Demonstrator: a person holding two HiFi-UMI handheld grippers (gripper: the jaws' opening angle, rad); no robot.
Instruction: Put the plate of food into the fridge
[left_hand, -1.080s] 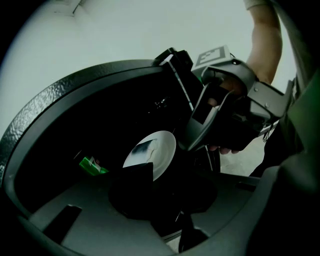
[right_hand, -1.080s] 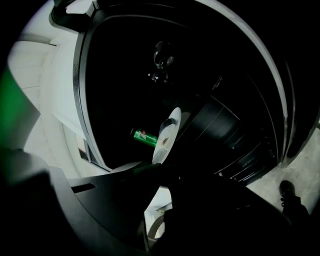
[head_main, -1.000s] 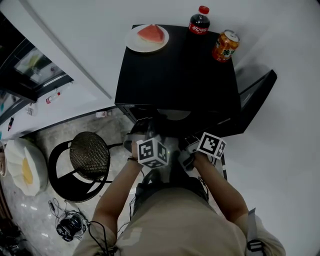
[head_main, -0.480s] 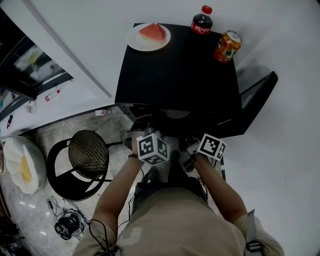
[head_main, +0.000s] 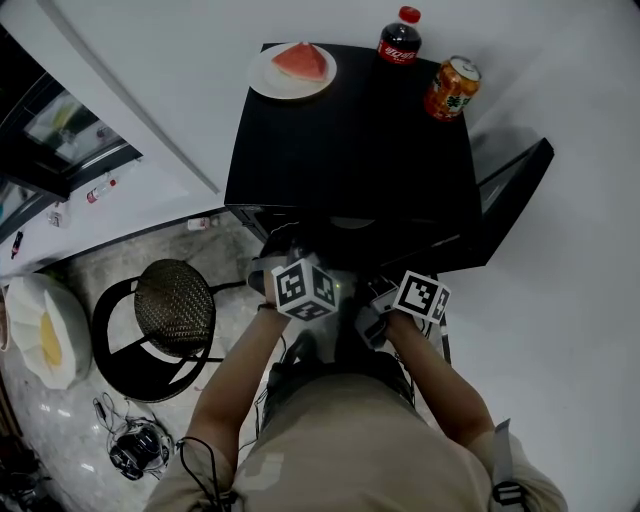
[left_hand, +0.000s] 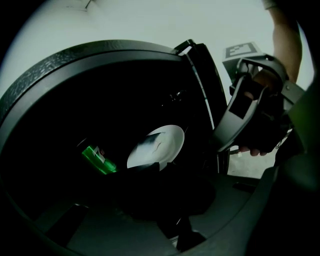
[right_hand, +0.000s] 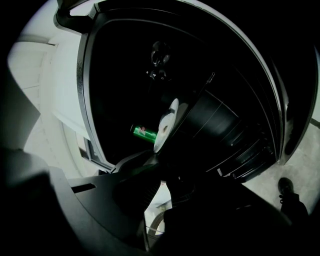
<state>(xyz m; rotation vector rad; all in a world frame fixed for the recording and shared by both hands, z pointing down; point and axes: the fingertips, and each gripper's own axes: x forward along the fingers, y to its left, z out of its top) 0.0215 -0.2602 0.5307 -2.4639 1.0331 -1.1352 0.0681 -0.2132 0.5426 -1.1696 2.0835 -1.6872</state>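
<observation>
Watermelon plate (head_main: 291, 71) resting far left atop the black fridge (head_main: 350, 150), untouched. Inside, a second white plate (left_hand: 160, 145) beside a green can (left_hand: 99, 160); left tongs (left_hand: 161, 167) just closing onto its near rim, right tongs (right_hand: 161, 160) clamped on it too.

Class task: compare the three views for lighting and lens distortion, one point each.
Head view: bright, even light on the white wall behind the black fridge; left gripper view: interior near black, only the plate and a green container stand out, straight edges bowed by the wide lens; right gripper view: equally dark inside, corners blacked out.
</observation>
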